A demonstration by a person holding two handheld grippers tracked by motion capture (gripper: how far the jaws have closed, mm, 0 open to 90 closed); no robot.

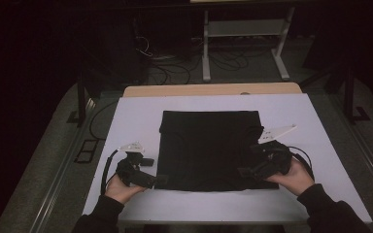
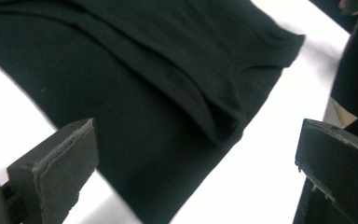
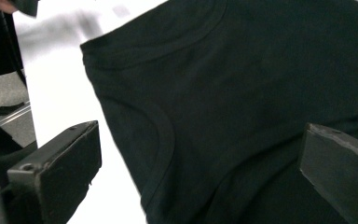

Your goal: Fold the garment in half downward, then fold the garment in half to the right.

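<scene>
At the near edge of the worktop (image 1: 141,116), the left gripper (image 1: 148,178) sits just beside the lower left corner of the black garment (image 1: 209,150), its jaws spread as wide as they go with nothing pinched between them; the left gripper view looks between the two black pads at cloth lying loose below. The right gripper (image 1: 252,170) hangs over the garment's lower right corner, its jaws likewise fully apart and empty, and the right gripper view shows a curved seam of the garment (image 3: 242,107) lying flat on the white surface. No pad presses on the fabric in either gripper view. The garment lies in the middle of the worktop as a neat, nearly square folded block, edges fairly straight, with layered hems visible in the left gripper view at the garment (image 2: 168,84). Judging from that shape and from both hands being off the cloth, the fold in hand looks finished. What may remain is a further fold to make it smaller, or smoothing, but the pictures cannot settle that.
</scene>
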